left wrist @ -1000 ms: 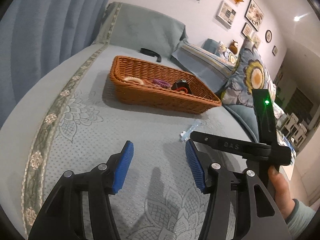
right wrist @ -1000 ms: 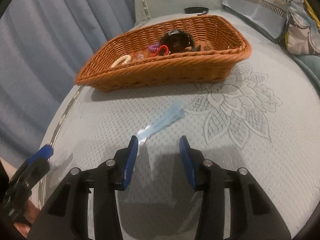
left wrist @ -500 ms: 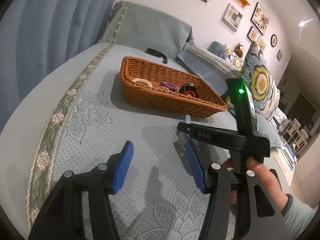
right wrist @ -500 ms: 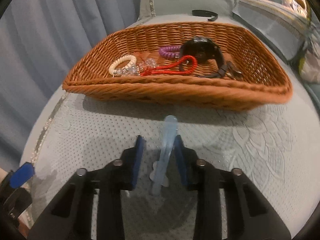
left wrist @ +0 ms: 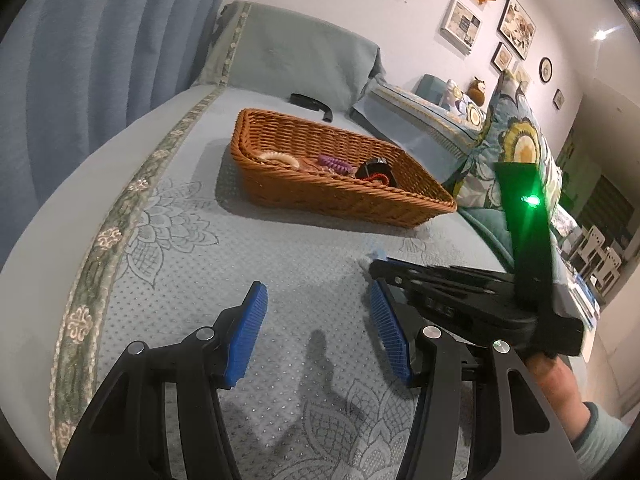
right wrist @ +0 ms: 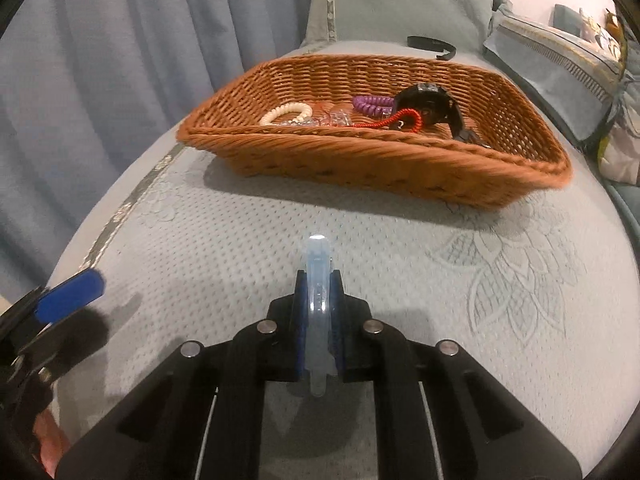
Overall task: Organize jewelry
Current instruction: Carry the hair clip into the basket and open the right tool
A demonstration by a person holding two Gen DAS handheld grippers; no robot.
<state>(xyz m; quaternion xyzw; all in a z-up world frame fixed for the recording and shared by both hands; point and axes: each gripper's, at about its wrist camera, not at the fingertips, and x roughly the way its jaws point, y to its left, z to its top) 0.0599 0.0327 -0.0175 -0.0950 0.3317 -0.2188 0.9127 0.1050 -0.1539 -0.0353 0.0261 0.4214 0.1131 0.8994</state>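
**Blue clip pinched at lower centre**

Your right gripper (right wrist: 318, 284) has just been closing and now pinches a pale, see-through blue hair clip (right wrist: 318, 276), long and narrow with a rounded tip, low in the middle of the frame. Beyond it, the wicker basket (right wrist: 360, 160) holds a cream bead bracelet (right wrist: 286, 114), a purple coil tie (right wrist: 372, 104), a red cord (right wrist: 396, 120) and a black watch (right wrist: 430, 100). Your left gripper (left wrist: 318, 322) stands spread over the bedspread (left wrist: 180, 264), holding nothing.

Between the blue pads (right wrist: 299, 320) sits a pale translucent-blue clip (right wrist: 318, 280), ahead of it an orange-brown woven basket (right wrist: 400, 164) holding cream, purple, red and black pieces, all on grey-blue flower-stitched bedding (right wrist: 500, 300).
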